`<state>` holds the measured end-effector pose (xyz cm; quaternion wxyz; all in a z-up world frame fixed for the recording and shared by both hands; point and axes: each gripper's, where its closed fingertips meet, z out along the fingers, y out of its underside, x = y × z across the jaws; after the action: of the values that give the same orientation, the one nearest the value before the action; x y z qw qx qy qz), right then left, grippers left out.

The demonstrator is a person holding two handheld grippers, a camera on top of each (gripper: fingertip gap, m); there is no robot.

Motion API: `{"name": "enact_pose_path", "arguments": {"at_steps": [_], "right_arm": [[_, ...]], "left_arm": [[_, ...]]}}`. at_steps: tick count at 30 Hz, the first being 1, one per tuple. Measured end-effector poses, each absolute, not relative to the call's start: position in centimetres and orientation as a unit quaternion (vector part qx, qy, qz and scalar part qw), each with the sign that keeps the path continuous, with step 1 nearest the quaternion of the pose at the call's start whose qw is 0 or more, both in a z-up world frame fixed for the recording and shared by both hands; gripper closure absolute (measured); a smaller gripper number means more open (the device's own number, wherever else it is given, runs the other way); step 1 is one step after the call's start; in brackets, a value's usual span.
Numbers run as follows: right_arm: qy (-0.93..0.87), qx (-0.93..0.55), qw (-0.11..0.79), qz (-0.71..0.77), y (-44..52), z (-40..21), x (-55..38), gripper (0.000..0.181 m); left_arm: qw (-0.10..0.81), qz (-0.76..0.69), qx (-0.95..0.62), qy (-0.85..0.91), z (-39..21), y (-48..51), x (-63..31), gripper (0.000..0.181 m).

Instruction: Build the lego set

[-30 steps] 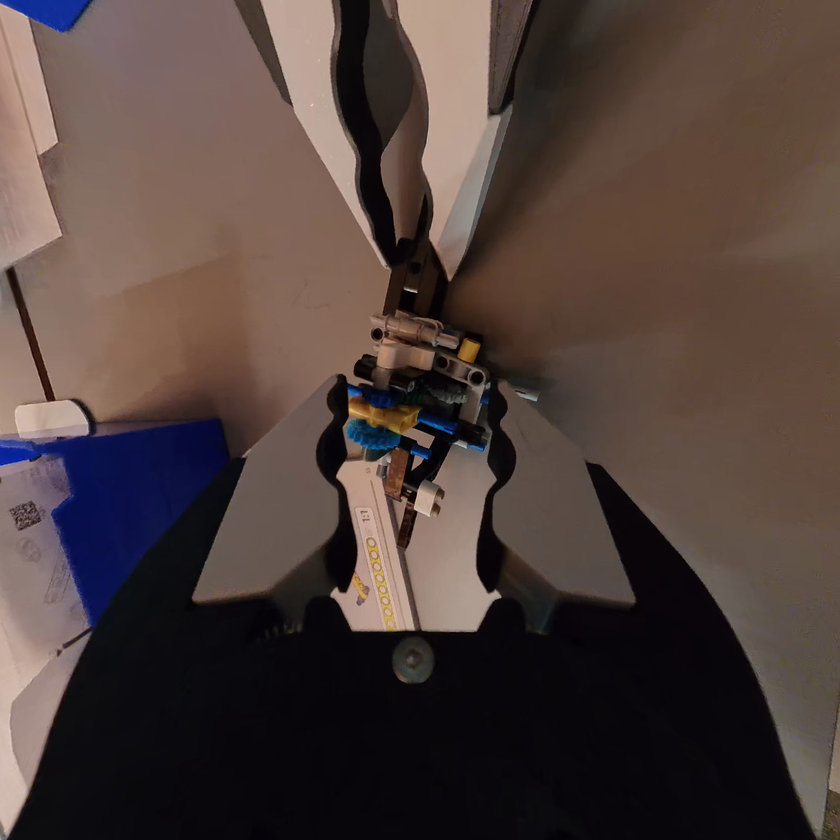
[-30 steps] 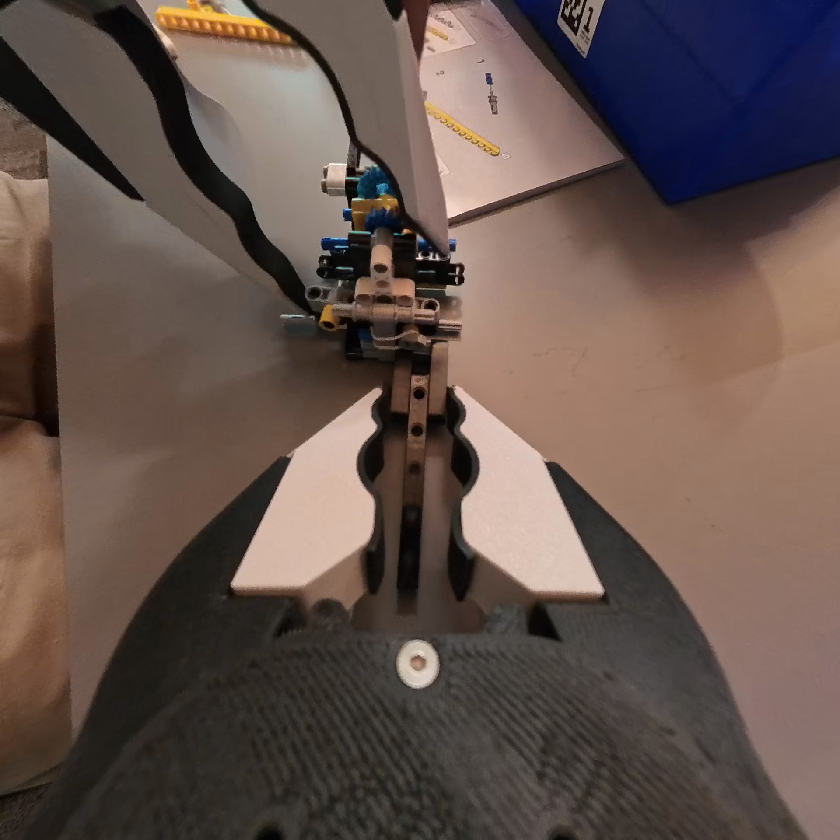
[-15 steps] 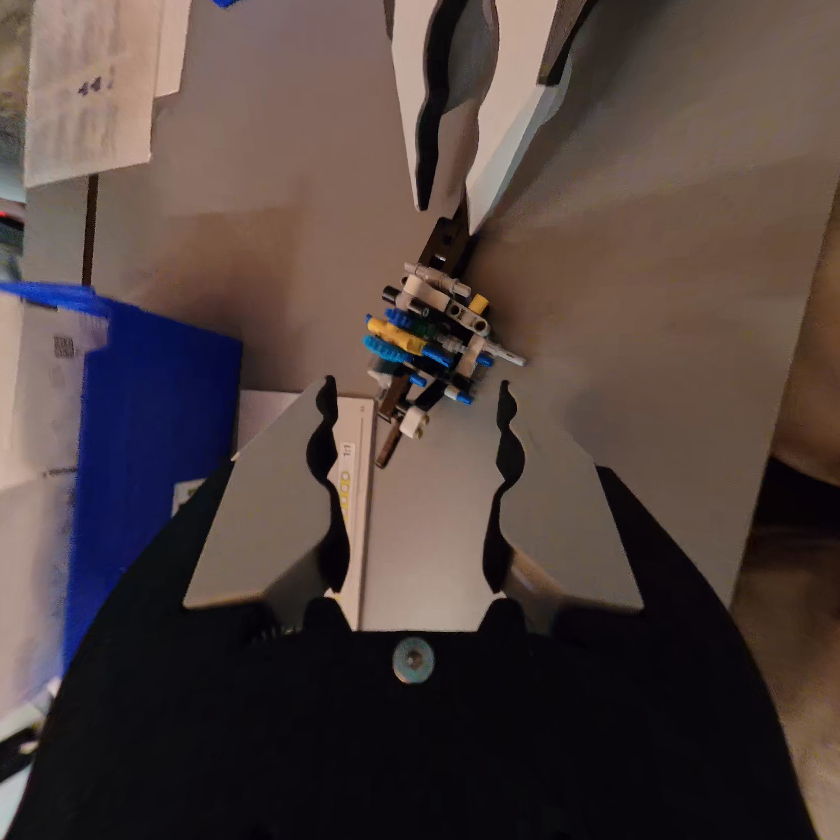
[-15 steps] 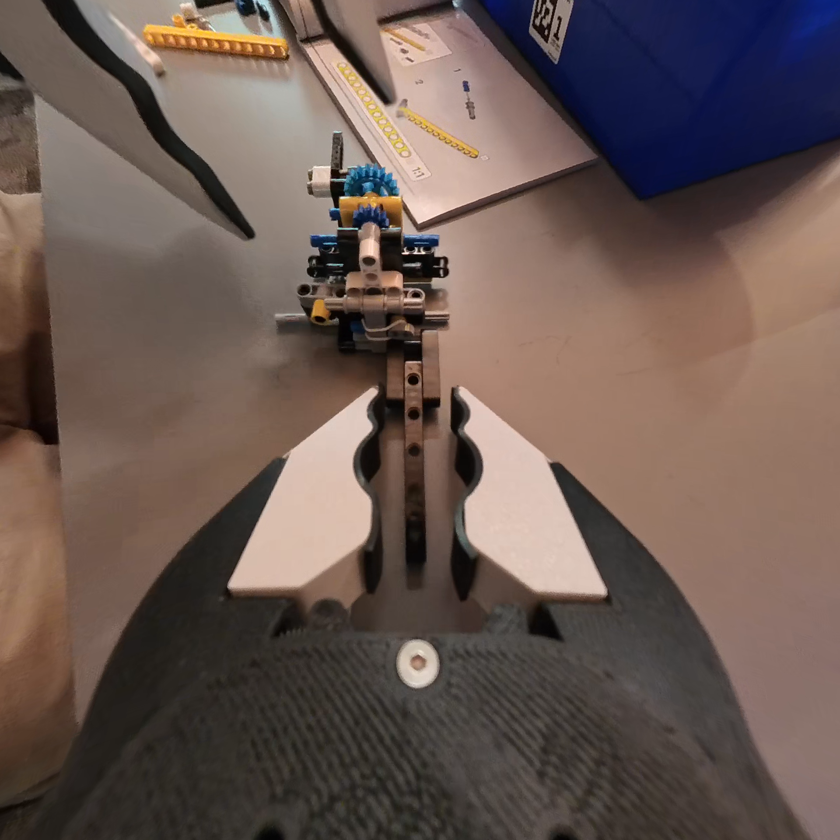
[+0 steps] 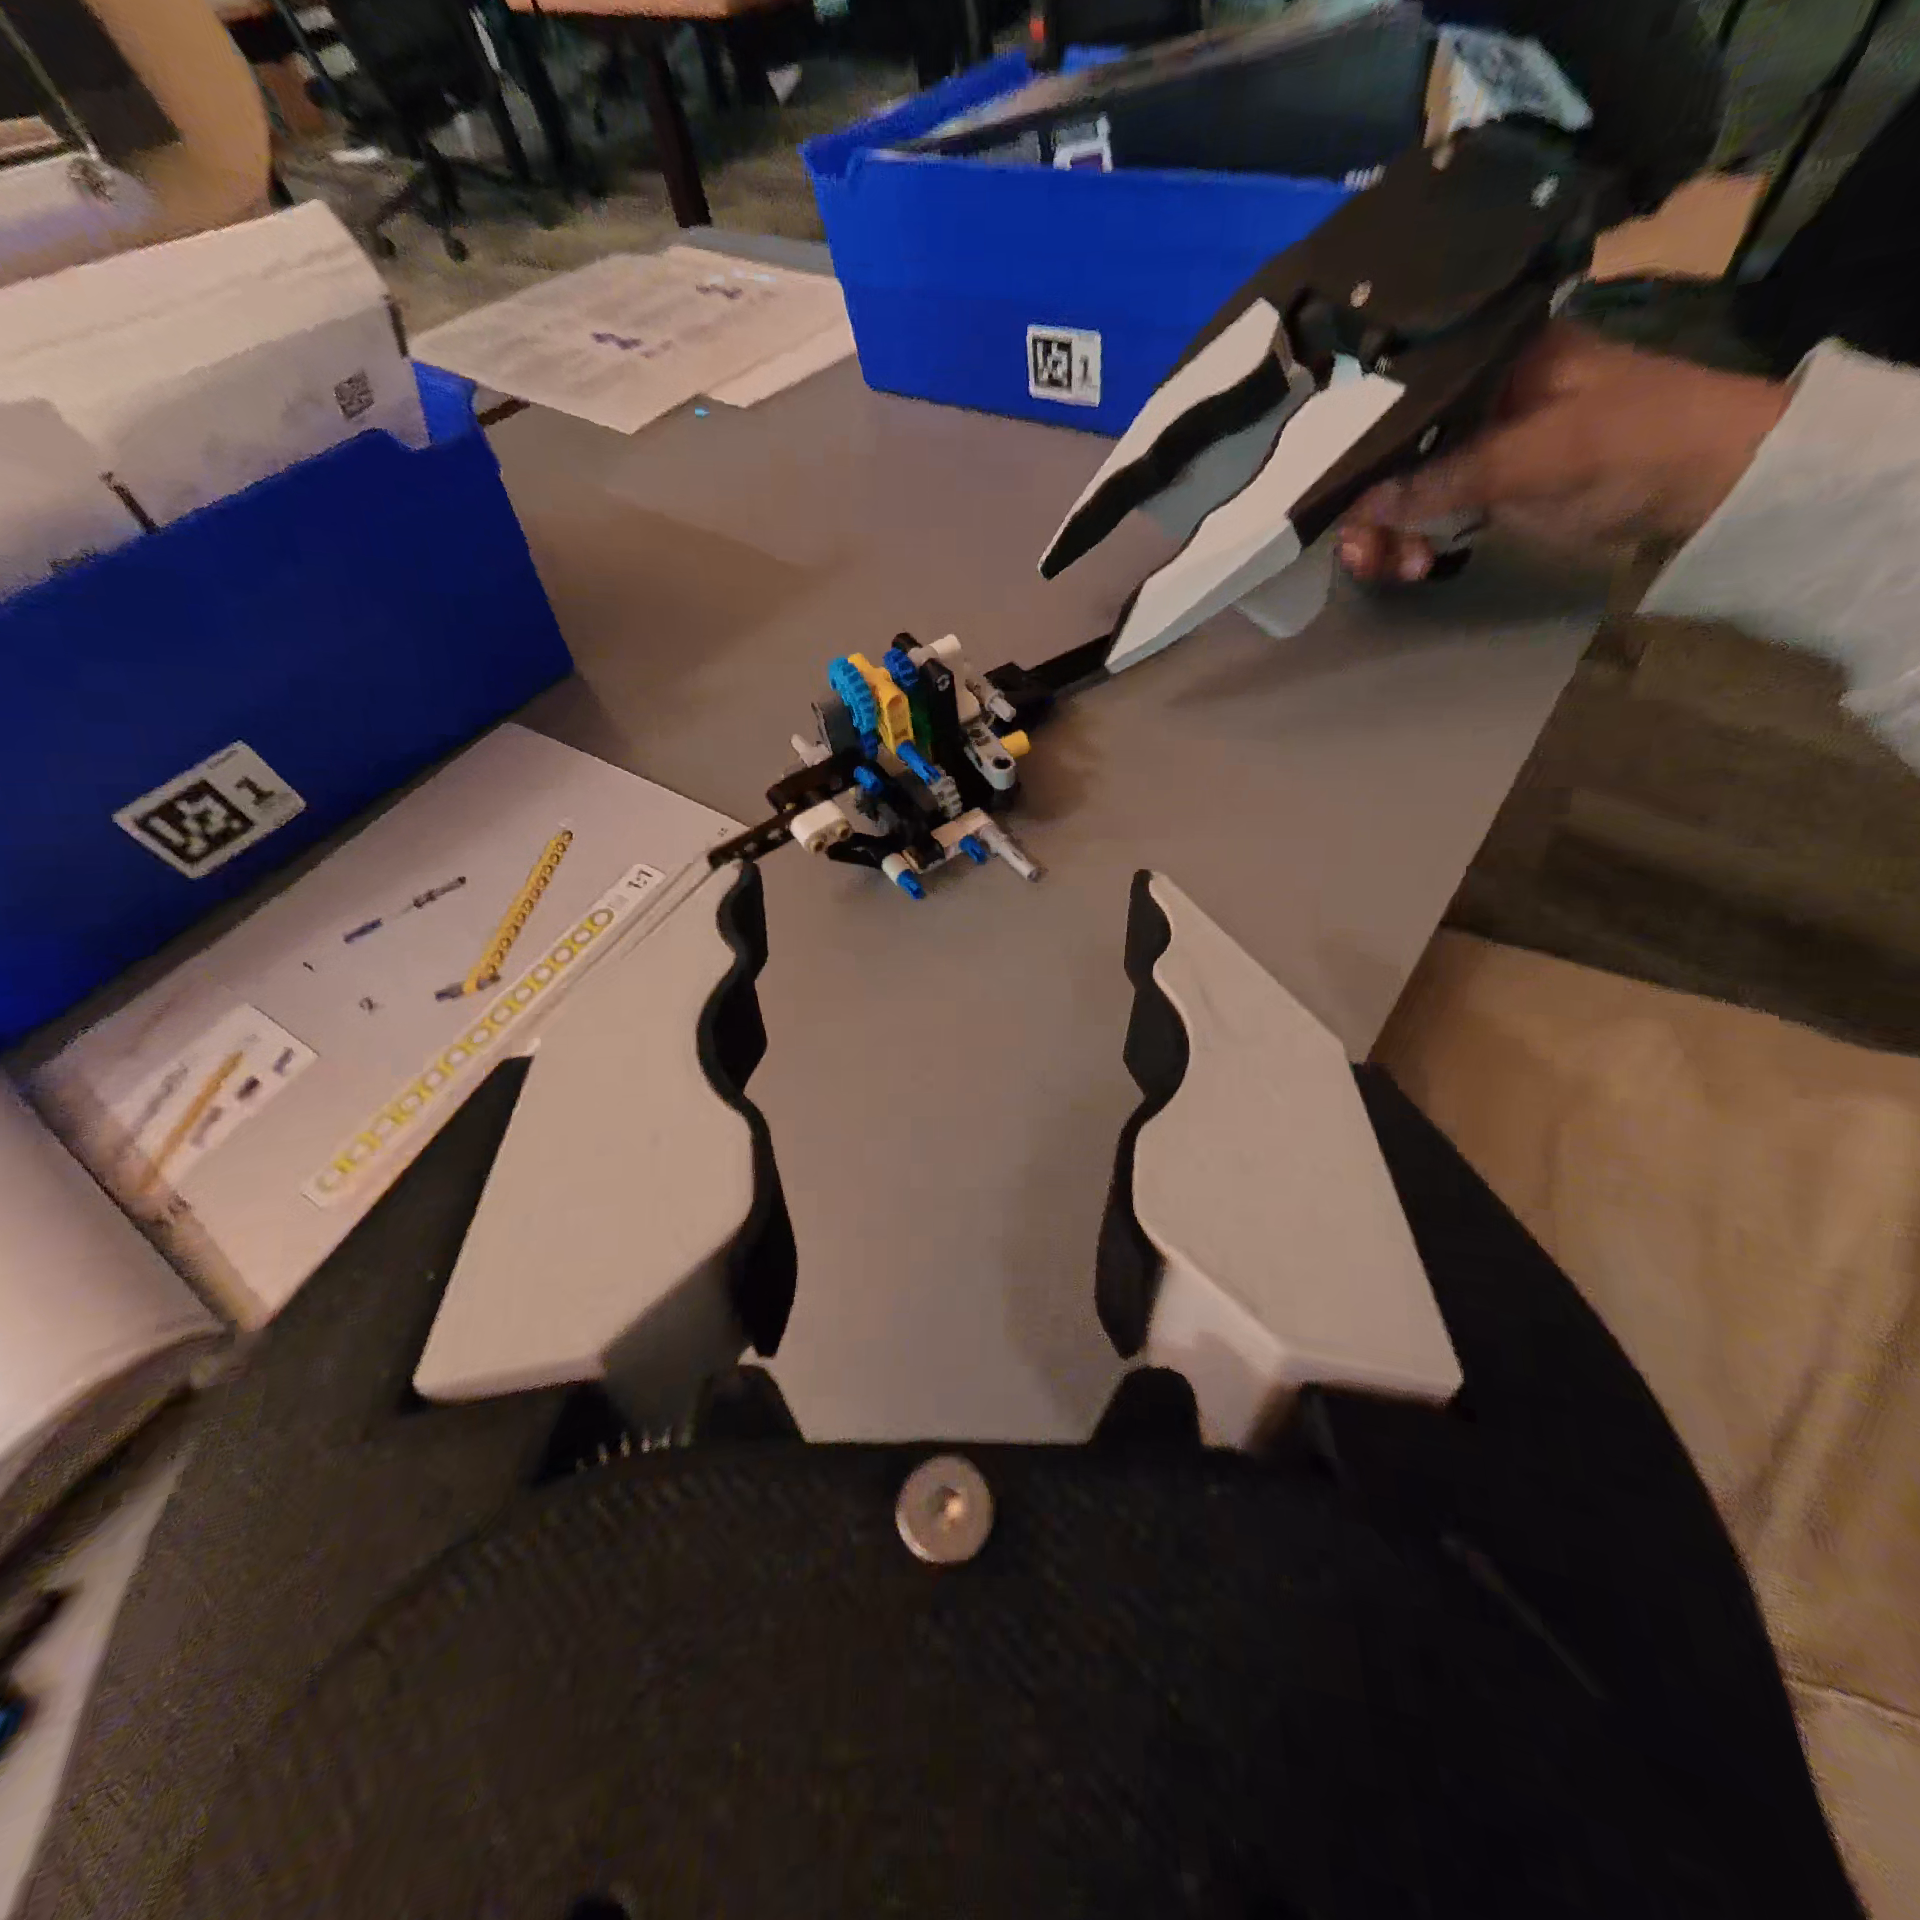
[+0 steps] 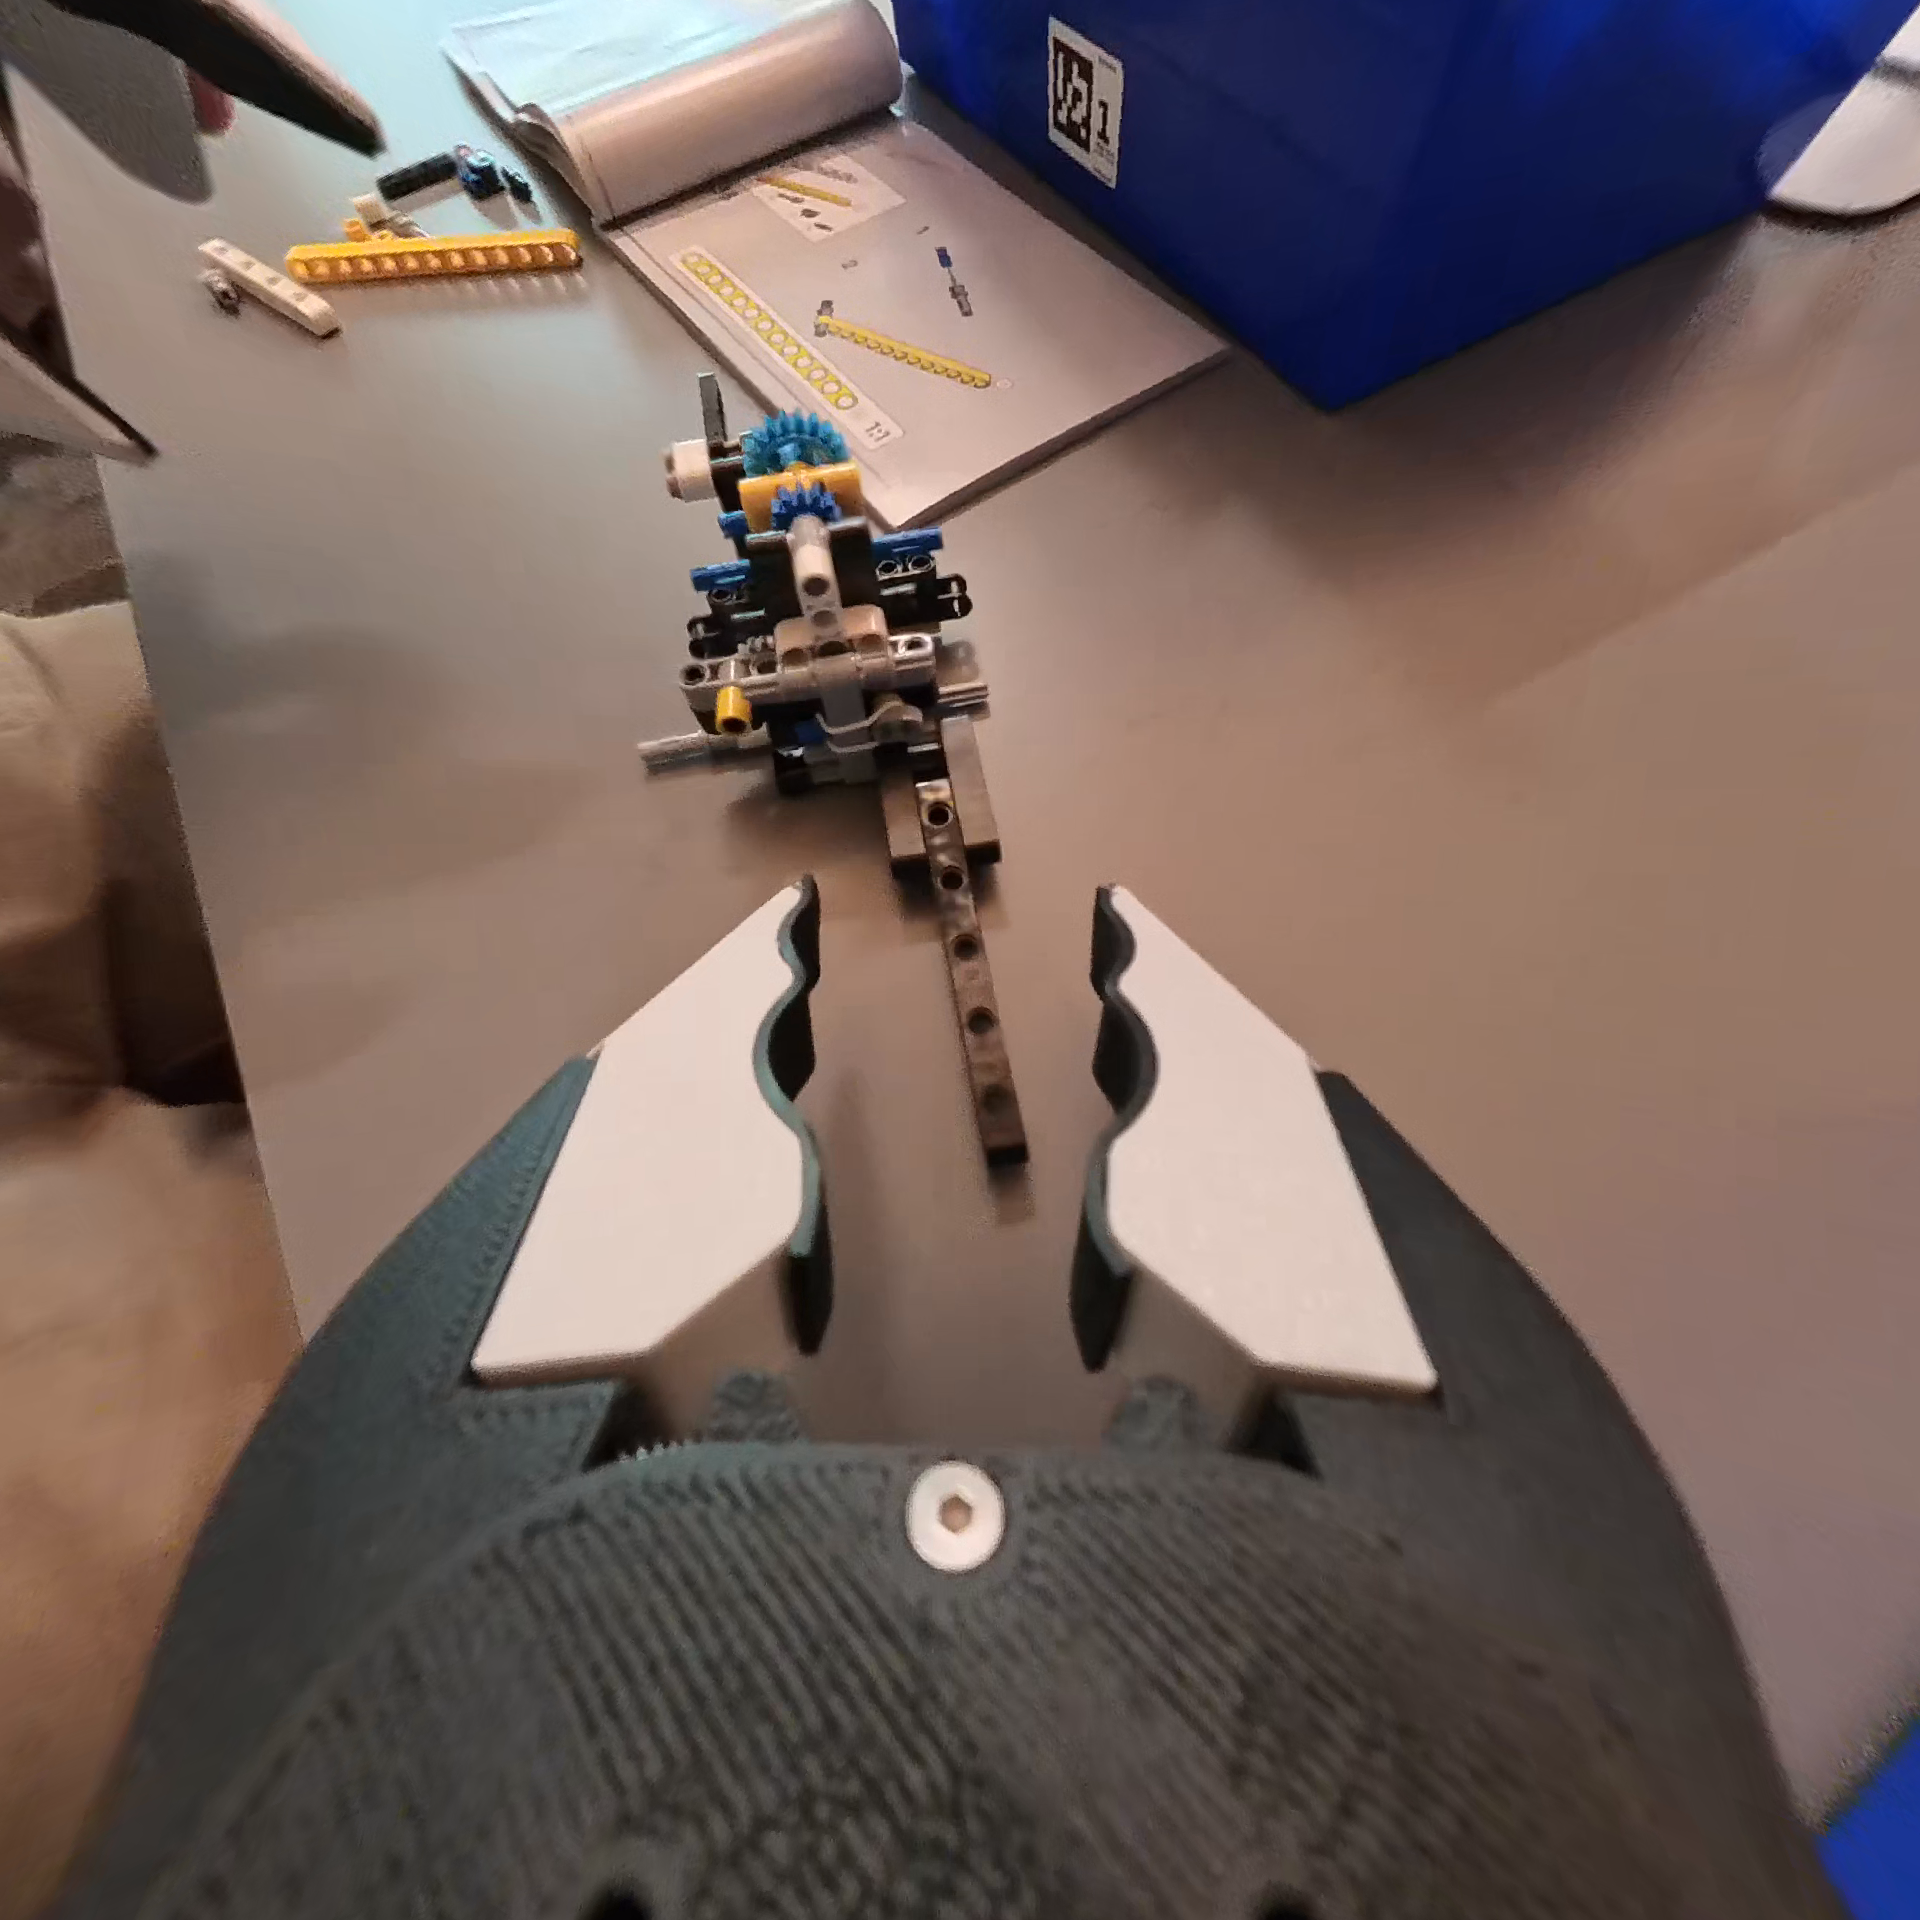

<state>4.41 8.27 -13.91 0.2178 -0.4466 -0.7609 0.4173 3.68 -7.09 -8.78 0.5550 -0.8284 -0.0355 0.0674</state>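
Both released, holding nothing: left tool (image 5: 940,883) spread wide above the grey table (image 5: 1247,790), right tool (image 6: 956,899) likewise parted. Small lego build (image 6: 816,623) standing on the table between them, touched by neither. Black holed beam (image 6: 971,987) jutting from it toward the right tool. Open instruction booklet (image 5: 416,935) just beside. Loose yellow beam (image 6: 431,258) farther off. Blue bin (image 5: 260,665) behind the booklet.
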Motion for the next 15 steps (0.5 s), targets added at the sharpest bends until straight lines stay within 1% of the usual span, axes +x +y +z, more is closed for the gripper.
{"name": "enact_pose_path", "arguments": {"at_steps": [2,5,9,10,12,15], "right_arm": [[-0.752,-0.460,0.249,0.401,8.4,-13.7,4.4,0.128],[-0.723,-0.481,0.330,0.370,9.1,-12.5,4.6,0.126],[-0.679,-0.479,0.446,0.334,10.4,-9.9,5.2,0.123],[-0.666,-0.481,0.462,0.334,10.6,-9.6,5.3,0.126],[-0.645,-0.496,0.470,0.342,10.8,-9.4,5.5,0.127],[-0.643,-0.511,0.443,0.359,10.4,-10.1,5.5,0.120]], "left_arm": [[0.589,0.047,-0.805,-0.051,-8.9,-8.1,4.5,0.115],[0.635,0.007,-0.770,-0.064,-8.6,-9.1,6.4,0.118],[0.628,-0.011,-0.777,-0.049,-8.5,-8.3,8.2,0.119],[0.624,-0.005,-0.780,-0.042,-8.7,-8.1,8.5,0.119],[0.615,0.013,-0.788,-0.035,-9.3,-8.0,8.4,0.119],[0.615,0.009,-0.787,-0.050,-9.6,-7.9,7.7,0.119]]}}
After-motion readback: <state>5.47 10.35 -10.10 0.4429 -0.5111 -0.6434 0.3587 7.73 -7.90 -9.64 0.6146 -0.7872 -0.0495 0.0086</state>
